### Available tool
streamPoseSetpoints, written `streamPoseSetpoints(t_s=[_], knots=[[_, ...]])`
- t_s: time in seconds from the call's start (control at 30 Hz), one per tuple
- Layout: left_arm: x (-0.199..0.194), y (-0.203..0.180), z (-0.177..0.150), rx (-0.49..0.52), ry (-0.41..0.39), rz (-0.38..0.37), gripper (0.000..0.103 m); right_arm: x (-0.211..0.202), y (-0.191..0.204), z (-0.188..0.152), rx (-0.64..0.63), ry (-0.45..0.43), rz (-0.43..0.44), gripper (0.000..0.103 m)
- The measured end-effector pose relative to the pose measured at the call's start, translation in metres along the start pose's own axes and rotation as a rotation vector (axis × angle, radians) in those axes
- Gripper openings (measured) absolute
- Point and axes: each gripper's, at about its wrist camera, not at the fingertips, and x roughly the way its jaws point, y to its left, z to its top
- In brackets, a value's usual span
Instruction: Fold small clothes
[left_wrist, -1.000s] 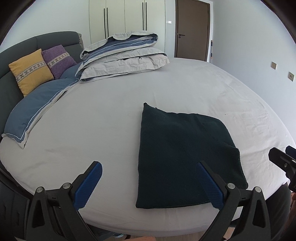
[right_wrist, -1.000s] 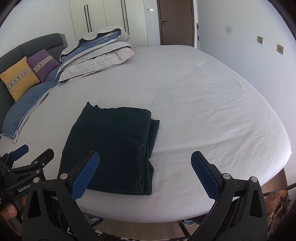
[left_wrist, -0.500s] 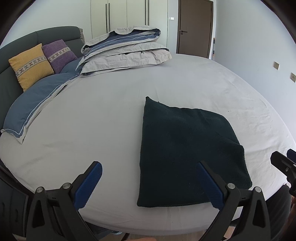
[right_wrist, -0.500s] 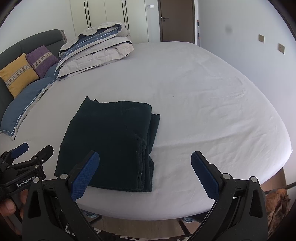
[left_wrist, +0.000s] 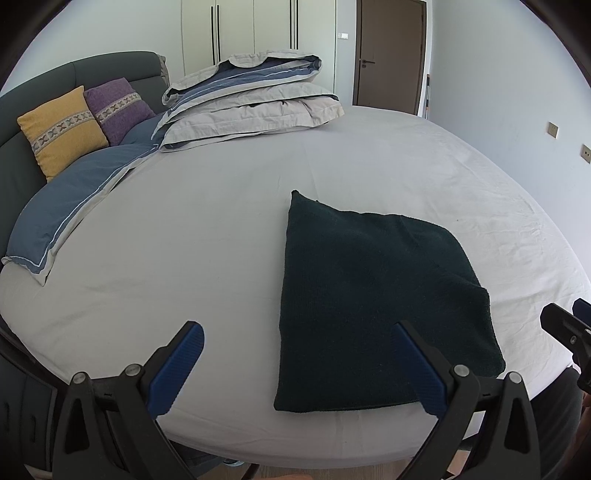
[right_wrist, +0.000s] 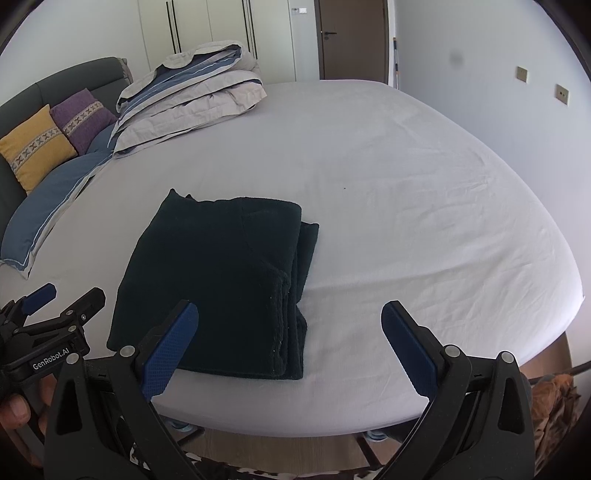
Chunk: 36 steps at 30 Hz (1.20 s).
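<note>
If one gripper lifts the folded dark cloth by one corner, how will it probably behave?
The dark cloth looks soft and knitted, so it would probably sag. Its stacked layers show loose at the right edge, so the fold would likely open. On the smooth bed sheet it may slide when pushed.

The folded garment (right_wrist: 214, 273) is showing a dark, matt knit — nubbly and ribbed, with stitched edges stacked along its right side. The bed sheet (right_wrist: 406, 206) is lying as pale, smooth cloth, faintly creased. The right tool (right_wrist: 290, 347) is wearing blue pads with a cross-hatched rubbery grain on matt black plastic arms pinned with shiny metal rivets — the left tool (left_wrist: 299, 365) is looking alike.
</note>
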Motion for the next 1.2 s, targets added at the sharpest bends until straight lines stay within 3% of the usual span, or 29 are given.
streamPoseSetpoints(t_s=[1.2], knots=[[0.0051,0.0006,-0.0048,-0.006,0.010,-0.002,0.103,0.0071,0.0066,-0.0087,0.009,0.022,-0.007,0.101]])
